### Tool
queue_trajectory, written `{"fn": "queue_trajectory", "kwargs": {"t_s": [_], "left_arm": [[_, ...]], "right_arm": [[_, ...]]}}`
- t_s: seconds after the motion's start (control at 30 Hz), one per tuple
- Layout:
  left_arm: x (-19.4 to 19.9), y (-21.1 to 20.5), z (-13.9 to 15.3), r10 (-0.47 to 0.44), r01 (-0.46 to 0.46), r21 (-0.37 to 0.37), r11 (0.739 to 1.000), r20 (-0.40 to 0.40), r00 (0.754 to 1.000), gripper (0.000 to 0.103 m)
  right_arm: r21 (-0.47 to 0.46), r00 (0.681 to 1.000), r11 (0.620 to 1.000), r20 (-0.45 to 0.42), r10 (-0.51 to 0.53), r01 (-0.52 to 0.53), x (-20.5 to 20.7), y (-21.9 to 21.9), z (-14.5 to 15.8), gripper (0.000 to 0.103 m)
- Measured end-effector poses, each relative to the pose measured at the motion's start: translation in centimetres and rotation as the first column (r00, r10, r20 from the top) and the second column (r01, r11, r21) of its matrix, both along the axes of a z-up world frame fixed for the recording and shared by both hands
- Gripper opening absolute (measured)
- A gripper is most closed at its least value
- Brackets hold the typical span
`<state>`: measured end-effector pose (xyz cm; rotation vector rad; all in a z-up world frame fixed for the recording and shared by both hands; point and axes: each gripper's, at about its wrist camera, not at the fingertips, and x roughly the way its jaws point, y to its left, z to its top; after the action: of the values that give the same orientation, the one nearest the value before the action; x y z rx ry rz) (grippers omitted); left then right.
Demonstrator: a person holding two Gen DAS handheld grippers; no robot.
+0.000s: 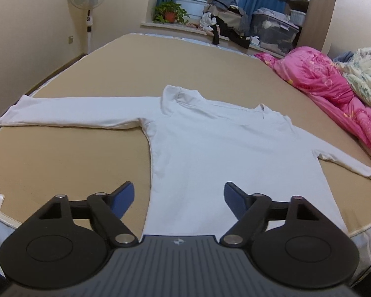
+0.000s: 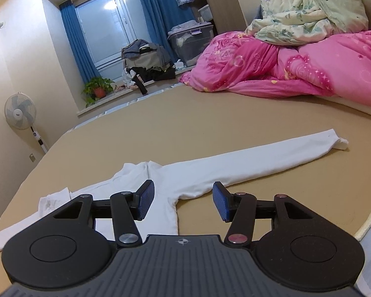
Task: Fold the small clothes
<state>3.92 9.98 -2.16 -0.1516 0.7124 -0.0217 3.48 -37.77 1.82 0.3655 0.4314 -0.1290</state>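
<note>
White shirt lies flat, sleeves running nine to three, body at twelve under the empty, open left hand-held gripper, while the right hand-held gripper gapes empty over the armpit.

bare mattress lies open left of the shirt; pink quilt crowds its right.

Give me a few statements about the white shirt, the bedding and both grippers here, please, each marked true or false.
1. The white shirt lies spread flat on the bed, both sleeves out. True.
2. The left gripper is shut on the hem. False: it is open, with nothing pinched.
3. The pink quilt covers the shirt. False: it is bunched apart, at the bed's far side.
4. The right gripper is open near the shirt's underarm. True.
</note>
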Motion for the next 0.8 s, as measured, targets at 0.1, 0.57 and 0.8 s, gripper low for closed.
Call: {"fn": "queue_trajectory", "kwargs": {"t_s": [0.1, 0.57, 0.8], "left_arm": [[-0.1, -0.2, 0.7, 0.001, -0.004, 0.040, 0.999, 0.065, 0.998, 0.072], [10.8, 5.8, 5.8, 0.067, -0.117, 0.201, 0.973, 0.241, 0.968, 0.029], [16.3, 15.0, 0.9, 0.224, -0.241, 0.131, 0.962, 0.132, 0.966, 0.025]], "right_arm": [[-0.020, 1.000, 1.000, -0.005, 0.003, -0.003, -0.1, 0.1, 0.0, 0.054], [-0.095, 0.999, 0.995, -0.025, 0.022, -0.024, 0.5, 2.2, -0.1, 0.049], [-0.141, 0.998, 0.988, -0.029, 0.062, -0.065, 1.6, 3.8, -0.4, 0.011]]}}
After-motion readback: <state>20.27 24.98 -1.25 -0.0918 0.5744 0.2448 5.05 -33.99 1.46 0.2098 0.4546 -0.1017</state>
